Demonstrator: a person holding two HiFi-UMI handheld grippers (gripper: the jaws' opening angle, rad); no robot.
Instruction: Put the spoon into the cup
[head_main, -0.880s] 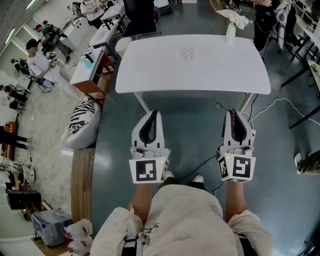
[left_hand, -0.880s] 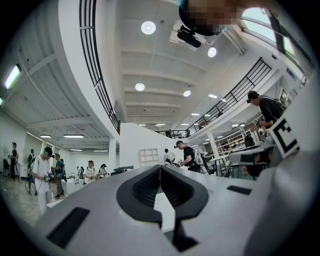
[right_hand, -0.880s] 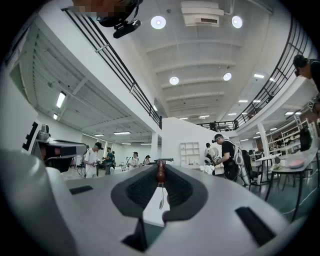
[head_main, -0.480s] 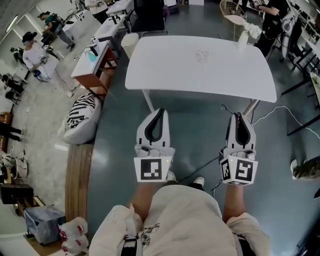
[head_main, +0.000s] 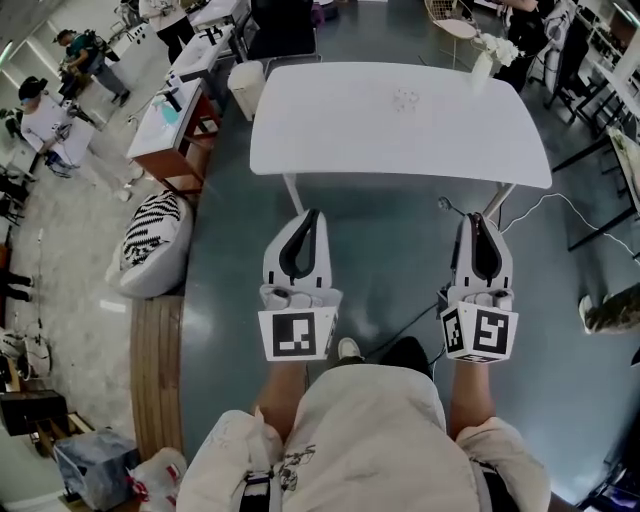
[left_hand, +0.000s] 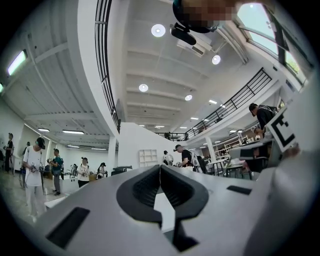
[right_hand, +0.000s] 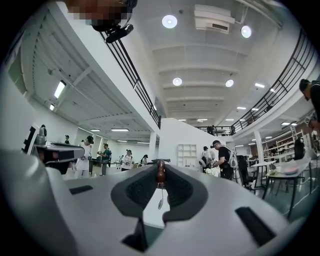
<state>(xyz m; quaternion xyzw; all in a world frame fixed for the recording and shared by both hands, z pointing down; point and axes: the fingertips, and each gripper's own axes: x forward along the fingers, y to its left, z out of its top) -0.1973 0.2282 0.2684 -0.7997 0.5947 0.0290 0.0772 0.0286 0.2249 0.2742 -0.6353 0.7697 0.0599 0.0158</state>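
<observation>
White left gripper (head_main: 310, 216), jaws together, right gripper (head_main: 477, 221) level beside it (pinching spoon (right_hand: 160, 175))

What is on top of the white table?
A clear cup and, near the far right corner, a vase of white flowers. The cup's inside is too small to see.

Bright overhead ceiling lamps (right_hand: 169, 21), sharp focus, fisheye-warped dark edges.
</observation>
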